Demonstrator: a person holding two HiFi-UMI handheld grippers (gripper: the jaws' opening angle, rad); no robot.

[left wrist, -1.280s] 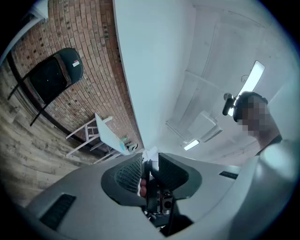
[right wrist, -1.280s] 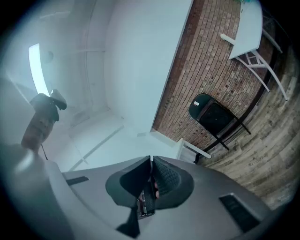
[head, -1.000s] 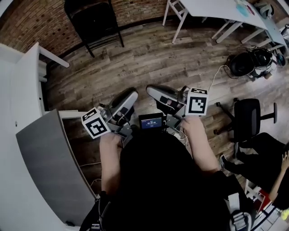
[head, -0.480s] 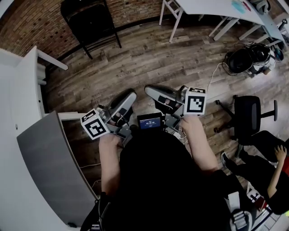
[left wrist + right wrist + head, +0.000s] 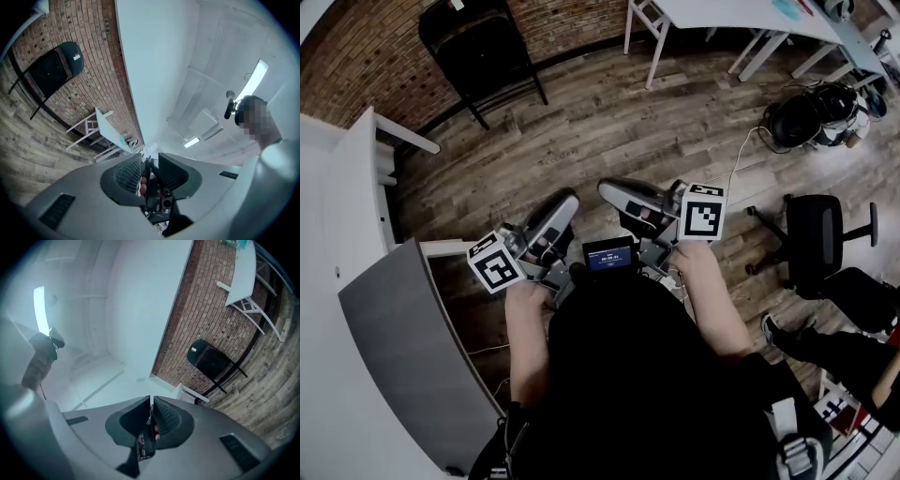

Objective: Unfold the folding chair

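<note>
Moved: left claw (image 5: 561, 204) and right claw (image 5: 614, 190) slid a bit toward chair (image 5: 483, 52) | chair: by brick wall (image 5: 356, 56), far off | left: open a crack, empty | right: shut, empty | tip: walk close, open right wide, then grab

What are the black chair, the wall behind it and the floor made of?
Folding chair: thin black legs look like painted metal tubing; matte panels could be plastic or vinyl. Wall: reddish brick with mortar lines. Floor: wood-look planks with visible grain.
</note>
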